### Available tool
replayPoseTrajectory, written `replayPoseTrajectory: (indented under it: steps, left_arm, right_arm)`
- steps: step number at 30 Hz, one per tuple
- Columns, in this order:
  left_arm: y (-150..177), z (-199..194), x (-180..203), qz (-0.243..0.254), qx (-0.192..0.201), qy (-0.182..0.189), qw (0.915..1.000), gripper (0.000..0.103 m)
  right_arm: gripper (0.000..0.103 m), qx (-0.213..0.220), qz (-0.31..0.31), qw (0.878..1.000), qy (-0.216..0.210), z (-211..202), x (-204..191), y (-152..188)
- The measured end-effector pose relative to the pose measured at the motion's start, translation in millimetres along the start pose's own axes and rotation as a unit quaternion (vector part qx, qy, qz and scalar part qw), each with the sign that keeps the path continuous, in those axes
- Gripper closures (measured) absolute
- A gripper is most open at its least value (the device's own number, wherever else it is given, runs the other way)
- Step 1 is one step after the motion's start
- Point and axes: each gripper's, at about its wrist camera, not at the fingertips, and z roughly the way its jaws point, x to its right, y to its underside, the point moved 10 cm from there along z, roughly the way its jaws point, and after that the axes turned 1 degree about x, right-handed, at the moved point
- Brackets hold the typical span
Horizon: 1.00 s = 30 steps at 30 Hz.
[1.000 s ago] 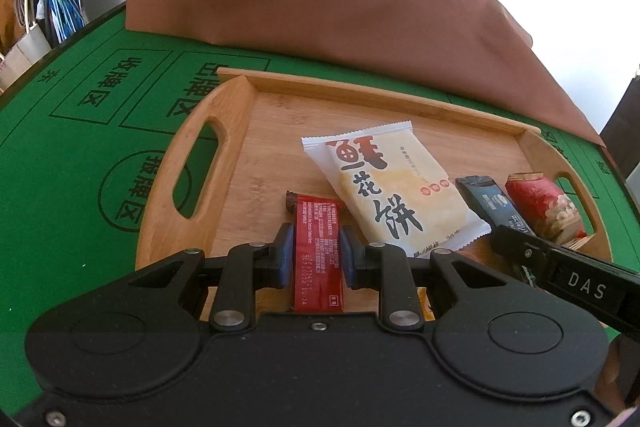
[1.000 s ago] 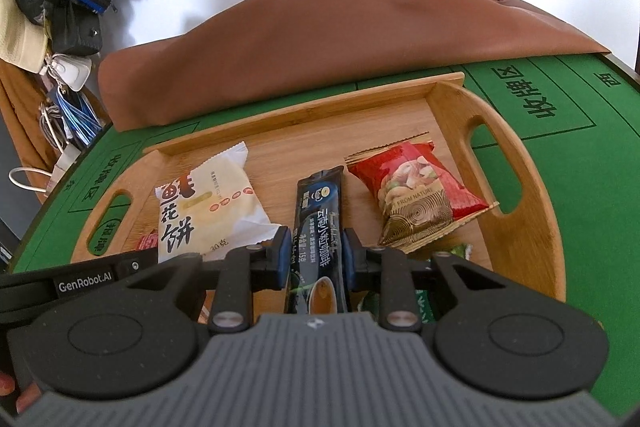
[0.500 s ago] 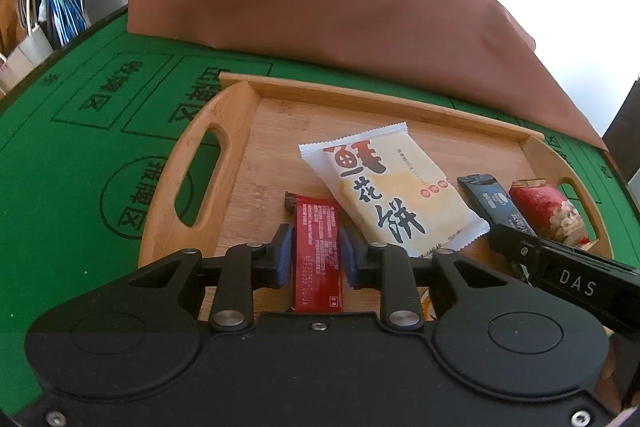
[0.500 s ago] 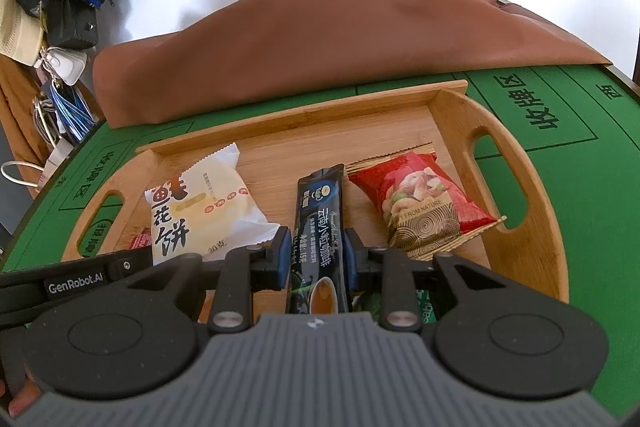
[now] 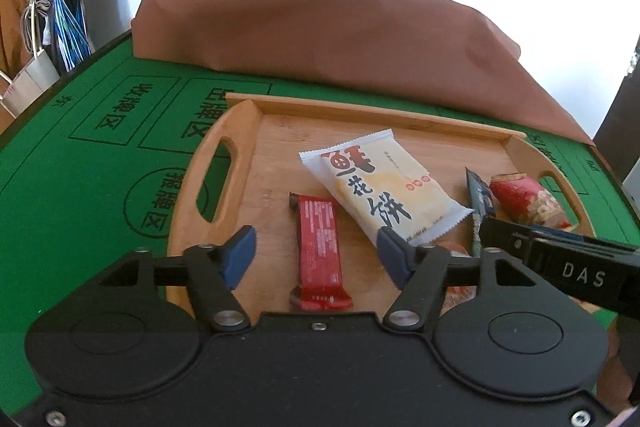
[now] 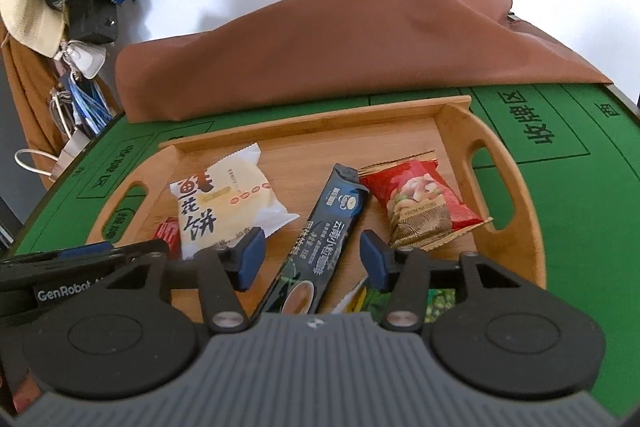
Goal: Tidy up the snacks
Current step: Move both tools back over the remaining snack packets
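red bar (image 5: 320,251) between opening left tongs (image 5: 316,251) — untouched

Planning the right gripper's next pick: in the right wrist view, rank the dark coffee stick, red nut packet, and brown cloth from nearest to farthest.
1. Dark coffee stick: between the opening jaws of the right gripper, untouched.
2. Red nut packet: just beyond, right side.
3. Brown cloth: behind the tray.

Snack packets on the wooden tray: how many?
5, perhaps more hidden: red bar at left, white pastry pack beside it, dark stick sachet, red nut pack at right, green packet partly hidden nearest the camera.
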Motion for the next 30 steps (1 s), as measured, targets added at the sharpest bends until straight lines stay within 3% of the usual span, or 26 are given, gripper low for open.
replayPoseTrajectory:
  steps: [4,13,18,30]
  left_arm:
    - [6.0,-17.1,-0.2,0.005,0.01,0.001,0.9999,0.021]
    - [24.2,-58.5,1.9,0.026,0.036,0.006,0.999,0.008]
    - [39.8,-78.1,-3.0,0.034,0.055,0.0,0.9979,0.006]
    - [85.7,-100.4,-15.1,0.042,0.058,-0.011,0.9974,0.005]
  right_arm:
    - [0.03,0.004,-0.015,1.0,-0.005,-14.3,-1.1,2.0]
    - [0.014,0.004,-0.045,0.999,-0.021,-46.7,-3.0,17.1]
    - [0.007,0.003,-0.078,0.997,-0.03,-66.8,-6.4,33.3]
    - [0.0,0.016,-0.137,0.99,-0.026,-102.4,-12.1,72.8]
